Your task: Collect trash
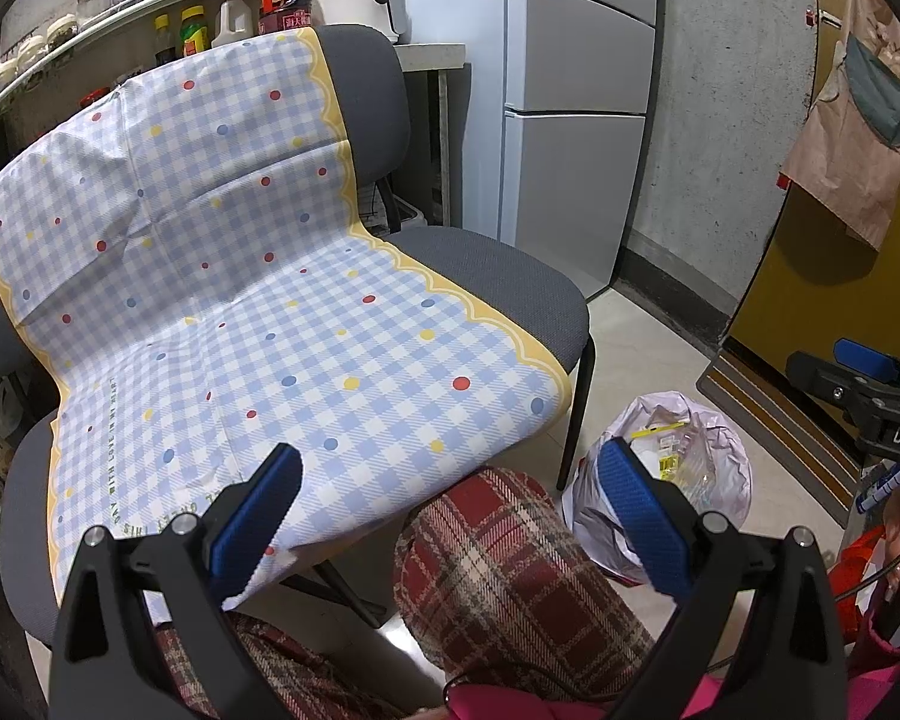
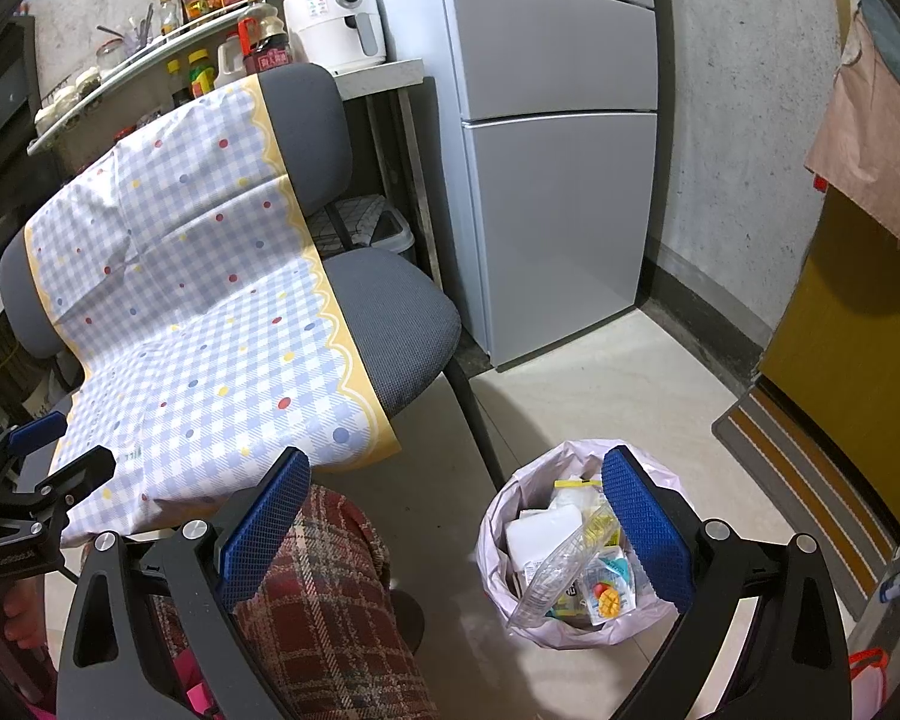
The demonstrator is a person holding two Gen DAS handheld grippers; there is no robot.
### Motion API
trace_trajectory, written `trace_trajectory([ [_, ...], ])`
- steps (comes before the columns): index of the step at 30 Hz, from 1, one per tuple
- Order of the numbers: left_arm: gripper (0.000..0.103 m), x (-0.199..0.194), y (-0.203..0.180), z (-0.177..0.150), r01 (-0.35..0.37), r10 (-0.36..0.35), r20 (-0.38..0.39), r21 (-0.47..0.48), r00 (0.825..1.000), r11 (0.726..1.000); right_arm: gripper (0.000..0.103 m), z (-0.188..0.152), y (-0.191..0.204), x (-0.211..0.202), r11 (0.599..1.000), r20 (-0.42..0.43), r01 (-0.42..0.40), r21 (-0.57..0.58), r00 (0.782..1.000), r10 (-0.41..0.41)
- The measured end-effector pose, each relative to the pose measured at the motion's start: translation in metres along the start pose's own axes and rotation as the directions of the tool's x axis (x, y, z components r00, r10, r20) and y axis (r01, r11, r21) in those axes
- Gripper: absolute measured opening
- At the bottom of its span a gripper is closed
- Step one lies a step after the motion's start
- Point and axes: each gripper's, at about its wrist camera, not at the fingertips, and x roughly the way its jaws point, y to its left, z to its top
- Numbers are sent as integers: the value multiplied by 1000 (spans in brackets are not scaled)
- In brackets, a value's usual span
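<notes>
With both my left gripper point(image 1: 450, 516) and right gripper point(image 2: 456, 531) spread wide and empty, the lined bin point(image 2: 576, 540) holds wrappers and the checked cloth point(image 1: 258, 276) looks clear.

Pale tiled floor point(image 2: 618, 372) carries a trash bin point(image 2: 498, 546) lined with a pink bag, holding wrappers; a striped doormat point(image 2: 810, 480) lies near; grey chair point(image 2: 402, 324) draped with checked cloth point(image 2: 198, 300).
</notes>
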Motion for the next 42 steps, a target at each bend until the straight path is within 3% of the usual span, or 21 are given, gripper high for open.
trace_trajectory([
  [26,96,1,0,0,-1,1,-6,5,1000,1000,97,1,-3,1,1000,-3,-4,-3,1000,4],
  [31,96,5,1,-3,-30,30,-3,33,1000,999,97,2,-2,1,1000,-5,-5,-3,1000,5],
  [34,96,5,1,-4,-82,81,25,64,996,995,97,1,-2,3,1000,-6,-5,-3,1000,5],
  [39,96,18,16,-6,-83,83,-19,34,996,996,97,-3,2,14,999,-15,-40,8,999,40],
  [42,96,31,42,-11,-103,102,-58,-25,993,994,97,-1,20,28,994,-17,-112,2,994,112],
])
